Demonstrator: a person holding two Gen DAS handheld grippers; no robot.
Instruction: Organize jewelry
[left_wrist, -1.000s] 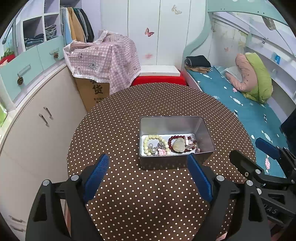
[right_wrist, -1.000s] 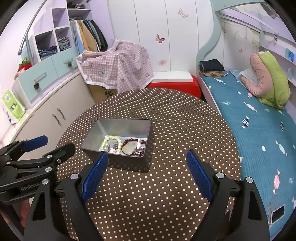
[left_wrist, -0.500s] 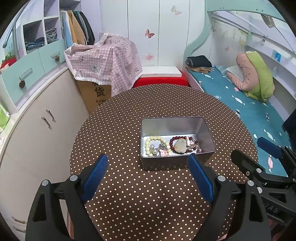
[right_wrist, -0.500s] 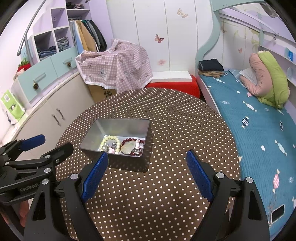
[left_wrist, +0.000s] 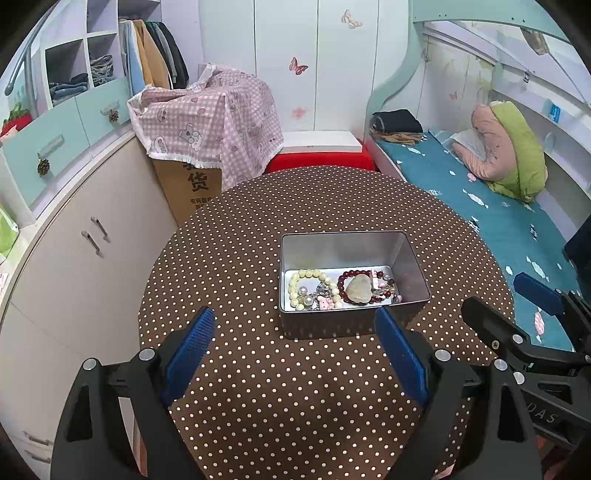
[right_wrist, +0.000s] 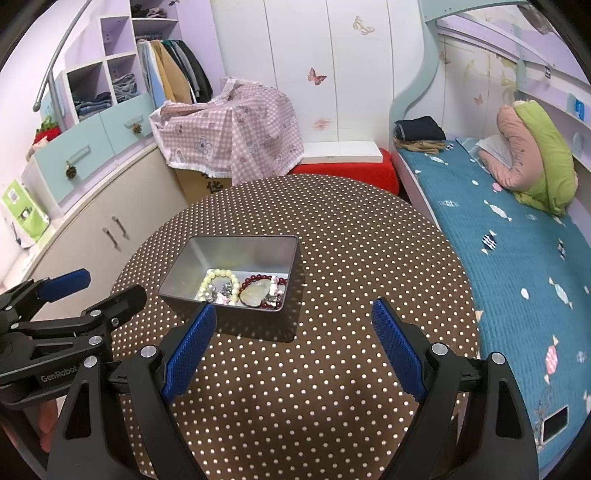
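A silver metal tin (left_wrist: 347, 249) stands open on a round table with a brown polka-dot cloth (left_wrist: 258, 387). Inside lie a pale yellow bead bracelet (left_wrist: 295, 286), a dark red bead bracelet (left_wrist: 343, 284), a pale stone pendant (left_wrist: 359, 288) and small charms. The tin also shows in the right wrist view (right_wrist: 236, 254). My left gripper (left_wrist: 295, 350) is open and empty, hovering near the tin's front wall. My right gripper (right_wrist: 295, 343) is open and empty, to the right of and in front of the tin. Each gripper shows at the edge of the other's view.
White cupboards (left_wrist: 85, 251) stand left of the table. A cardboard box under a pink checked cloth (left_wrist: 210, 122) and a red stool with a white board (left_wrist: 317, 155) lie behind. A bed with a teal cover (right_wrist: 509, 251) runs along the right.
Both grippers have drawn back and risen a little, so the tin sits slightly farther away. Both stay open and empty. The tin and jewelry have not moved.
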